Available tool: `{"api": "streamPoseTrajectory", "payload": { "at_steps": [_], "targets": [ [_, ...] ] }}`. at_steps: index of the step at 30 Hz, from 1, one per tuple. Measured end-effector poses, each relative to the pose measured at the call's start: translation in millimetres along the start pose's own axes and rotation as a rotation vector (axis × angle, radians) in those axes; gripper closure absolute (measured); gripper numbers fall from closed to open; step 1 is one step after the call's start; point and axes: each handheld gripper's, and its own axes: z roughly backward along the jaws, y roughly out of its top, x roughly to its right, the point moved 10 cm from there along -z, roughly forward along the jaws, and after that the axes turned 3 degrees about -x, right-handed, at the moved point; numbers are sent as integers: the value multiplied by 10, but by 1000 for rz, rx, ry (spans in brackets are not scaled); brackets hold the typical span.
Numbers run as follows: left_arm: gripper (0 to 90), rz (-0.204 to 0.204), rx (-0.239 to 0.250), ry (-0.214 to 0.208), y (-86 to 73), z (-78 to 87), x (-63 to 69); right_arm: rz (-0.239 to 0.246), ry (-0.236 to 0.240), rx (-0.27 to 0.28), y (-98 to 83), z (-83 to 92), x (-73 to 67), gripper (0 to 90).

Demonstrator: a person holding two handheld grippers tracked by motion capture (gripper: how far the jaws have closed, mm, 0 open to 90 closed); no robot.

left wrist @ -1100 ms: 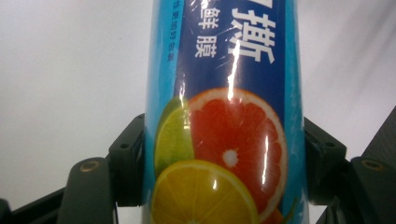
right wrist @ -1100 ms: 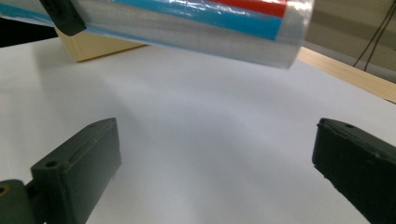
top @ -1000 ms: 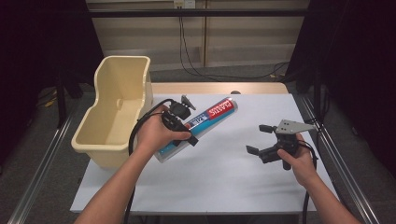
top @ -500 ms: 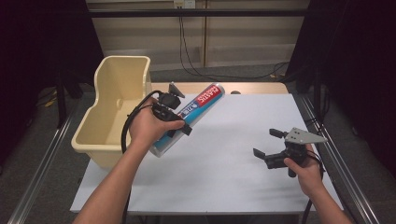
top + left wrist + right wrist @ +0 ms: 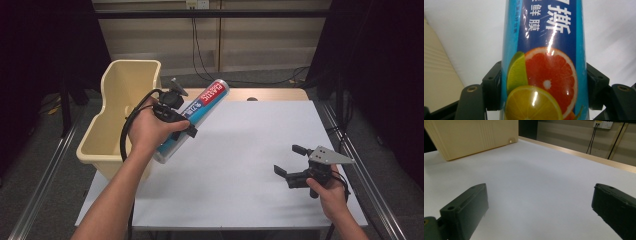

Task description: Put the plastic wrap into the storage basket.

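The left claw (image 5: 176,114) is clamped around a blue roll of plastic wrap (image 5: 192,118), printed with citrus slices, holding it tilted in the air just beside the cream plastic bin (image 5: 111,122) that stands at the edge of the white surface (image 5: 240,165). Well away from the bin, on the opposite side, the right claw (image 5: 294,161) sits low over the surface with its jaws spread wide apart, gripping nothing.
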Motion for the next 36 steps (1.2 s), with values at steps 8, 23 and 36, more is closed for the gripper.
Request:
{"api": "streamPoseTrajectory", "payload": {
  "at_steps": [8, 23, 36],
  "targets": [
    [323, 29, 20, 21, 16, 158, -63, 6, -3, -5, -54, -4, -23, 3],
    [323, 71, -7, 65, -88, 438, -265, -1, 8, -2, -70, -29, -65, 2],
    [323, 172, 66, 82, -169, 743, -462, -9, 28, -5, -85, -38, -91, 1]
  ]
}}
